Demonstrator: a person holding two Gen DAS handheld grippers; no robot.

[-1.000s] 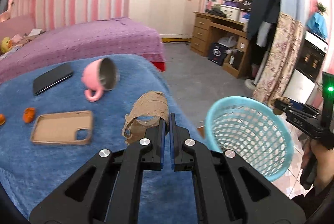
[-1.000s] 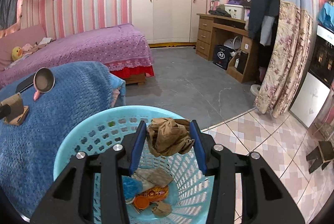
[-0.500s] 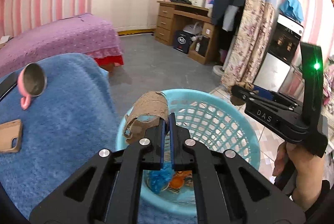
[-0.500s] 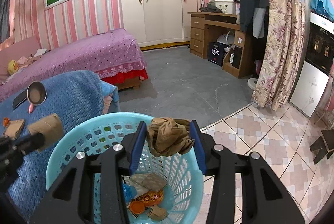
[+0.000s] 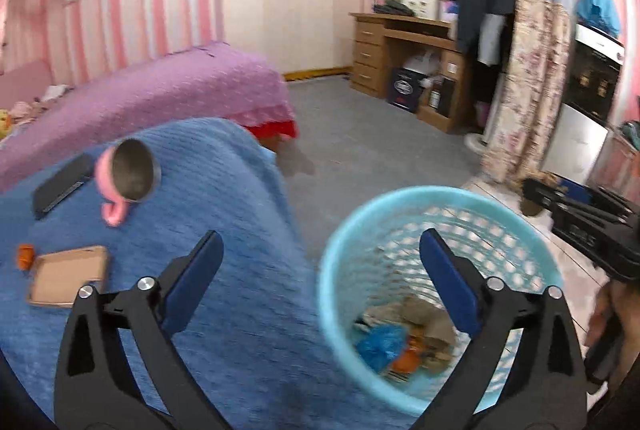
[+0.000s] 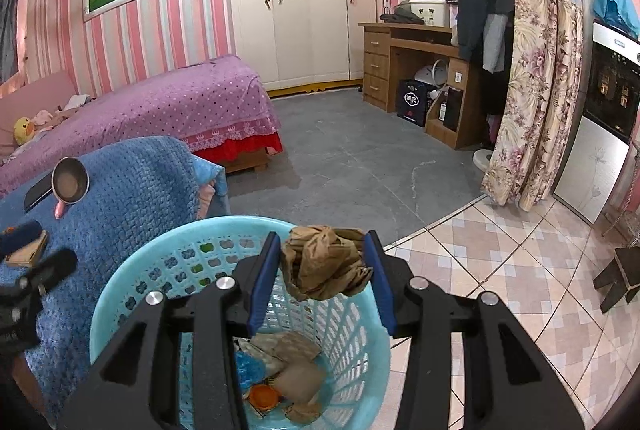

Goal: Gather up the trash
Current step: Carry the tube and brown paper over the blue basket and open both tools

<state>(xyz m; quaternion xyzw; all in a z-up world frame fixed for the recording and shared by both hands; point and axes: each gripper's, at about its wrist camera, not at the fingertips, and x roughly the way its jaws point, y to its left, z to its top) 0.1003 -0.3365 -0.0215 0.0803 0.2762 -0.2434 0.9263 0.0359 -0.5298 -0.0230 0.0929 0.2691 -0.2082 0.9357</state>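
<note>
Over the round light-blue plastic basket [image 6: 132,294], your right claw [image 6: 322,280] gripped crumpled brown paper [image 6: 324,264]; you needed only release. Left claw [image 5: 318,280] was opening, empty.

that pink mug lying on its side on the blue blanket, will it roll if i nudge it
The pink mug probably won't roll far: its handle rests against the blue blanket and should stop it. The blanket's knit looks soft and would likely damp any motion. With its metal-looking inside, it seems rigid, not crushable.
</note>
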